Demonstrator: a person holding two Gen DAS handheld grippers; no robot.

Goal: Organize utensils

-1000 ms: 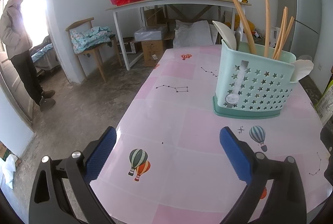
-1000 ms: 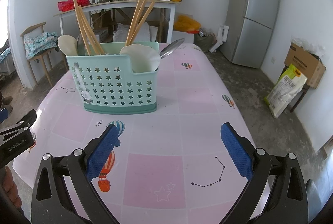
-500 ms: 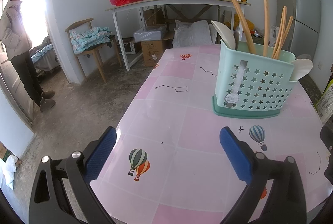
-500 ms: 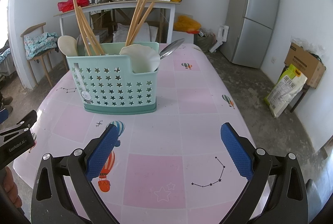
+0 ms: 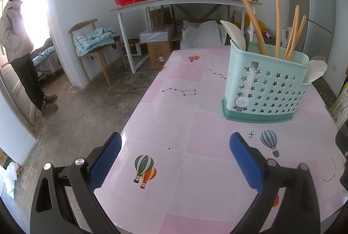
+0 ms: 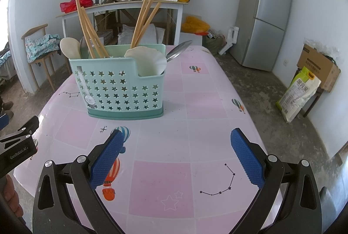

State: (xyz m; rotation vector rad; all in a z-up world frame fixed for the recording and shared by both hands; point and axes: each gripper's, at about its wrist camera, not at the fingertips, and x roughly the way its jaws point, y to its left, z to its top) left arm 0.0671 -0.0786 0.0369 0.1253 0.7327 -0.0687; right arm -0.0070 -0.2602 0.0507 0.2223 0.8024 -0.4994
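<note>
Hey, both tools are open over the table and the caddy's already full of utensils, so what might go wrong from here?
1. The chopsticks lean well above the green caddy; the right tool reaching in could snag them and perhaps tip it.
2. The metal spoon and white ladle overhang the low compartment's rim, so a nudge might knock them out.
3. The left tool hovers near the table edge.

One caddy [image 6: 121,90], six chopsticks [image 6: 141,22], three spoons [image 6: 69,47].
</note>
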